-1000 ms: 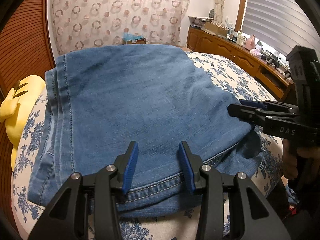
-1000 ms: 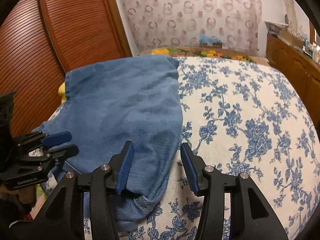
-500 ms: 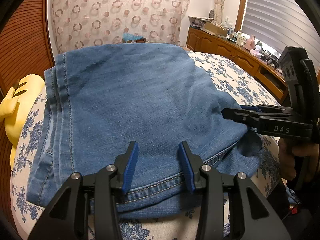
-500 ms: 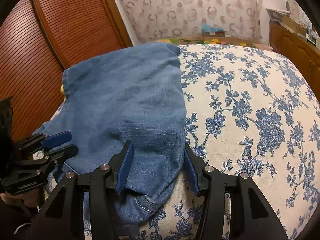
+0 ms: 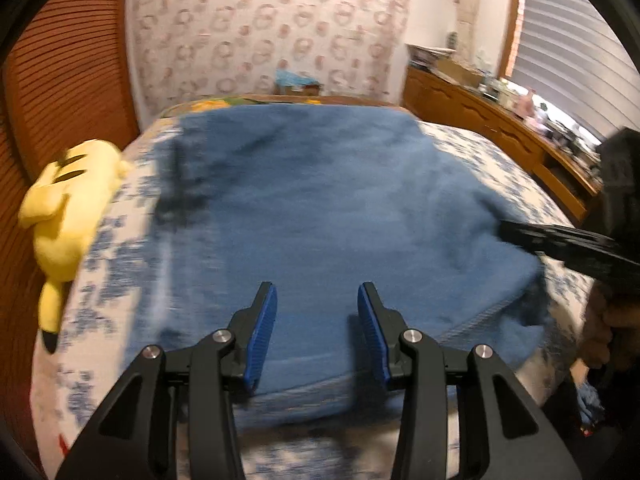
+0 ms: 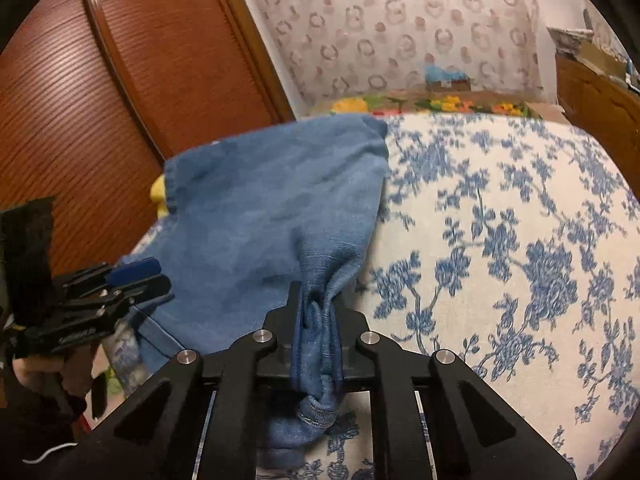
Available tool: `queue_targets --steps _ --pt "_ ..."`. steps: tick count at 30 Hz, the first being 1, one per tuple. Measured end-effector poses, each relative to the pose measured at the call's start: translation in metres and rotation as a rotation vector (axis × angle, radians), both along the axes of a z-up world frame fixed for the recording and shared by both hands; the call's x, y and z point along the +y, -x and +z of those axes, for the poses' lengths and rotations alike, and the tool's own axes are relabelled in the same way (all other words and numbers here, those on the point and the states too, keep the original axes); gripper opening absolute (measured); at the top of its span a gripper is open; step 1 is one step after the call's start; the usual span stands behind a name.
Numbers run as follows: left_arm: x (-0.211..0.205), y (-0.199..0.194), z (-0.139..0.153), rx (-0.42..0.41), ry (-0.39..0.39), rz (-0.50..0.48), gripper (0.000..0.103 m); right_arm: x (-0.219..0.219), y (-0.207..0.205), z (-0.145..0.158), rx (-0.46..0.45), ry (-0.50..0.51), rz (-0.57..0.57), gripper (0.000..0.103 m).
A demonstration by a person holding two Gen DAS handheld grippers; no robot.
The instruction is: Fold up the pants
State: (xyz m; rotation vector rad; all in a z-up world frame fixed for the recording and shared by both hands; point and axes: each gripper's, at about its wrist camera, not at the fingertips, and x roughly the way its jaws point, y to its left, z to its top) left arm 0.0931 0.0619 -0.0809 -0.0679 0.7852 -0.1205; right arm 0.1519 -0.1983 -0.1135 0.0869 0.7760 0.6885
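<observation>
Right gripper (image 6: 316, 344) is clenched on a bunched corner of the jeans (image 6: 272, 216), lower centre of the right view; the denim wad runs between the closed jaws and hangs out below them. Left gripper (image 5: 316, 332) is released, jaws wide apart with nothing between them, lower centre of the left view, hovering over the jeans' near edge; touching or not, cannot tell, frame is blurred. The jeans (image 5: 320, 216) lie on the floral bed (image 6: 500, 240) and fill mid-frame in the left view, running from the near edge away toward the far wall. In the right view they sit left of centre, long axis going from the gripped corner up and left toward the wooden door (image 6: 100, 100). Right gripper (image 5: 560, 240) enters from the right edge of the left view at the jeans' right corner. Judgement: the left one likely needs the near-left edge before a fold away from camera; it is the nearer to it. Yellow plush (image 5: 68, 200) lies at mid-left, beside the jeans.
</observation>
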Motion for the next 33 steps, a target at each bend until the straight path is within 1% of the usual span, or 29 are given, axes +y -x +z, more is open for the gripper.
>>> queue_targets --steps 1,4,8,12,16,22,27,31,33 --pt "0.007 0.0 0.0 0.001 0.0 0.017 0.042 0.002 0.0 0.003 -0.003 0.005 0.009 0.008" --pt "0.021 0.003 -0.004 0.008 0.051 0.021 0.042 0.008 0.002 0.015 -0.03 0.009 0.024 0.008" --pt "0.026 0.011 0.0 -0.011 0.027 0.038 0.042 0.019 0.006 0.034 -0.073 -0.006 0.05 0.007" --pt "0.037 0.019 0.008 -0.034 0.032 0.052 0.042 0.035 0.006 0.049 -0.109 -0.004 0.087 0.006" --pt "0.059 0.028 0.018 -0.064 0.04 0.083 0.042 0.053 0.006 0.059 -0.13 -0.01 0.119 0.005" --pt "0.075 0.037 0.023 -0.081 0.031 0.106 0.042 0.084 0.012 0.078 -0.177 -0.05 0.183 0.005" --pt "0.092 0.045 0.03 -0.099 0.035 0.136 0.042 0.12 0.019 0.091 -0.205 -0.07 0.262 0.004" --pt "0.106 0.053 0.033 -0.113 0.034 0.166 0.042 0.155 0.03 0.093 -0.22 -0.065 0.34 0.004" --pt "0.114 0.055 0.033 -0.113 0.033 0.186 0.042 0.171 0.035 0.088 -0.208 -0.068 0.376 0.004"
